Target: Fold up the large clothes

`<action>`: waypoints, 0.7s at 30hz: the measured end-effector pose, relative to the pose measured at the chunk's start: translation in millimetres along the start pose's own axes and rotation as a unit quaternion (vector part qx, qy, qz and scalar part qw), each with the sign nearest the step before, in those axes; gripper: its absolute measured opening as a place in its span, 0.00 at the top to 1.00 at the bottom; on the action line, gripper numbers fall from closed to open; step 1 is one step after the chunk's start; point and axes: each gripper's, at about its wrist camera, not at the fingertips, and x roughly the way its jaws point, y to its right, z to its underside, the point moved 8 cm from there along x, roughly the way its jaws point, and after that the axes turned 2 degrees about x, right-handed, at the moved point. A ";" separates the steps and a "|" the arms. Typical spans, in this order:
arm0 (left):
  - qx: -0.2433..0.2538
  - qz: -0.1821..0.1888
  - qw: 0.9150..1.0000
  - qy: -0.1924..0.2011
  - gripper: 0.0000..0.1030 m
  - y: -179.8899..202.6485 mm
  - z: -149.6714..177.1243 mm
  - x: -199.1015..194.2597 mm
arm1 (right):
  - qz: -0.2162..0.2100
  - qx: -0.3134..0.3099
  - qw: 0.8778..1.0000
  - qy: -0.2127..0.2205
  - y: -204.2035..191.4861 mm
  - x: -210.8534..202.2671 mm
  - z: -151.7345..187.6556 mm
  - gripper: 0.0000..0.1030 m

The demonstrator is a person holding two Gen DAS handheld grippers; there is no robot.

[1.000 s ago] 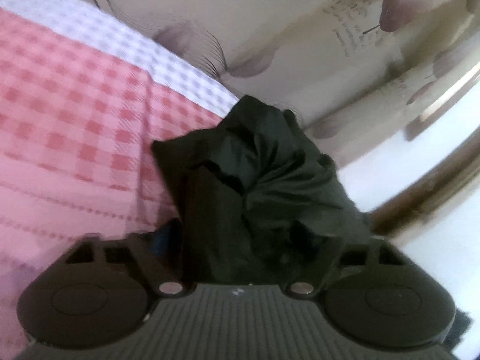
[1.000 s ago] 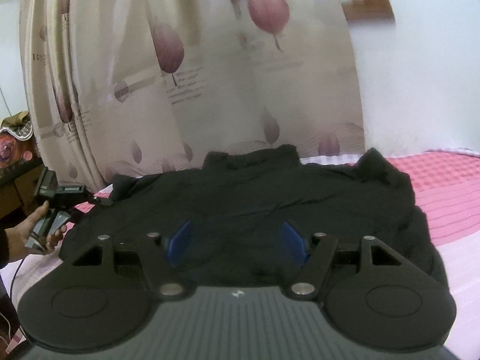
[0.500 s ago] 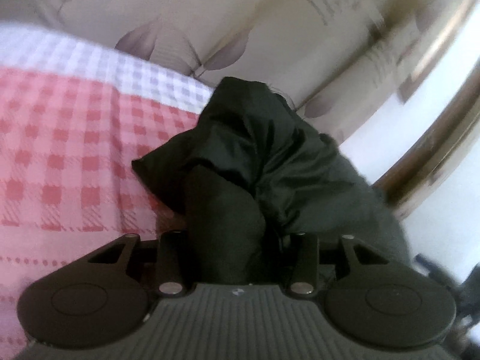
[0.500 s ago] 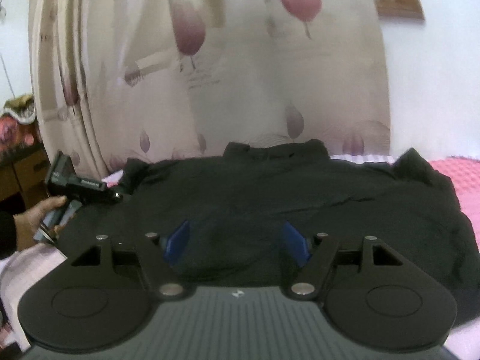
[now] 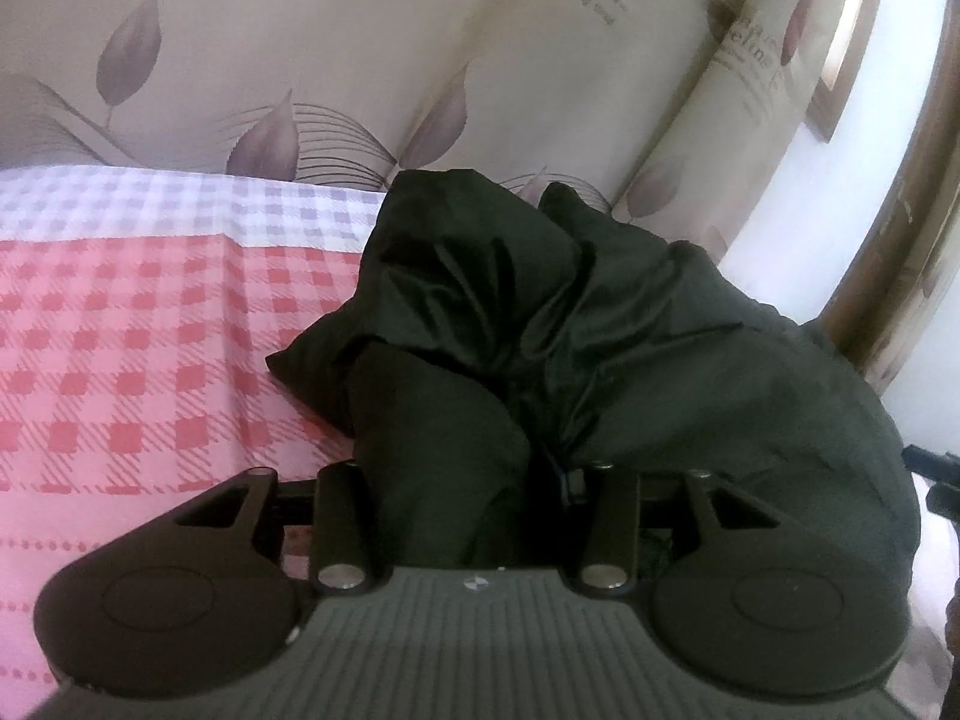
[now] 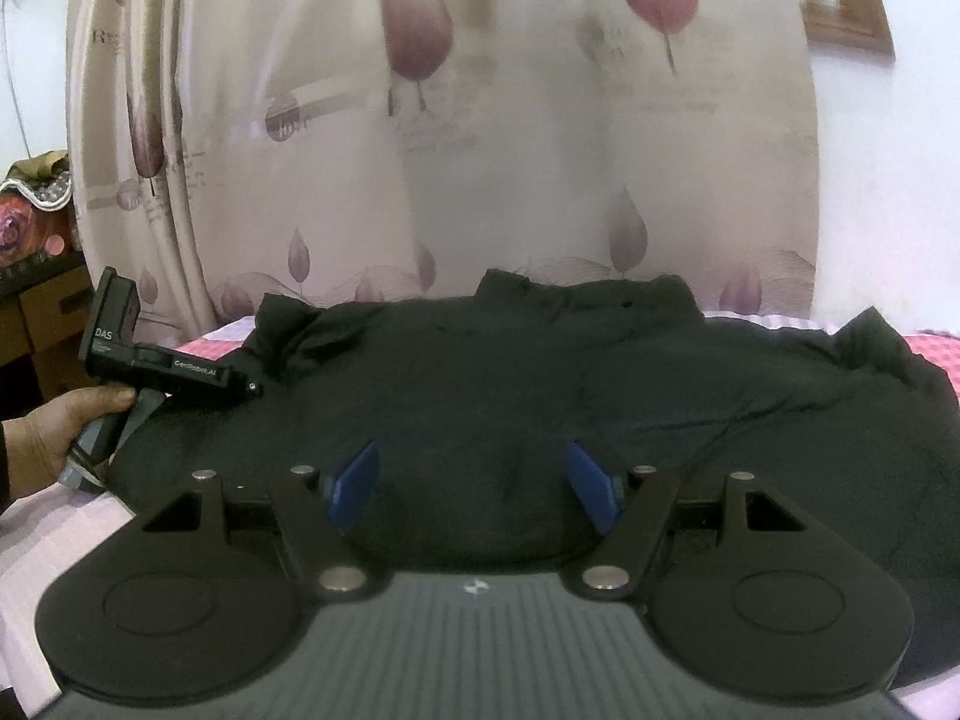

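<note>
Left hand-held gripper (image 6: 255,387), marked "DAS", pinches black garment (image 6: 540,372); right hand-held gripper (image 6: 474,483) spread.

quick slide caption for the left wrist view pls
Left gripper closed on a bunched fold of the black garment, lying on the pink checked bedsheet before a leaf-print curtain.

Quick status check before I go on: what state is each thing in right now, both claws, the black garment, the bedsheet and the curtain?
Left claw: closed on a bunched fold of the black garment.
Right claw: open, nothing between its pads, over the garment's near edge.
Black garment: spread across the bed, wrinkled, not yet folded.
Bedsheet: lying flat under the garment.
Curtain: drawn closed.
</note>
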 end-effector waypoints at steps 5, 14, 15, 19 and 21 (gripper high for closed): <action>0.005 -0.005 1.000 0.001 0.53 -0.3 -0.8 1.1 | 0.007 -0.007 1.000 0.003 0.1 -0.5 -3.3 0.33; 0.013 -0.010 1.000 0.002 0.52 1.4 -1.4 3.1 | 0.025 -0.007 1.000 0.000 7.9 4.4 -3.1 0.33; 0.013 -0.010 1.000 0.002 0.52 1.1 -1.3 2.7 | 0.028 -0.011 1.000 0.001 8.5 5.2 -4.0 0.33; 0.017 -0.010 1.000 0.002 0.51 0.7 -1.1 2.8 | 0.041 -0.029 0.999 -0.009 12.9 14.4 -1.3 0.33; 0.019 -0.012 1.000 0.002 0.51 0.5 -1.1 3.1 | 0.042 -0.033 0.998 -0.030 16.2 22.6 4.7 0.32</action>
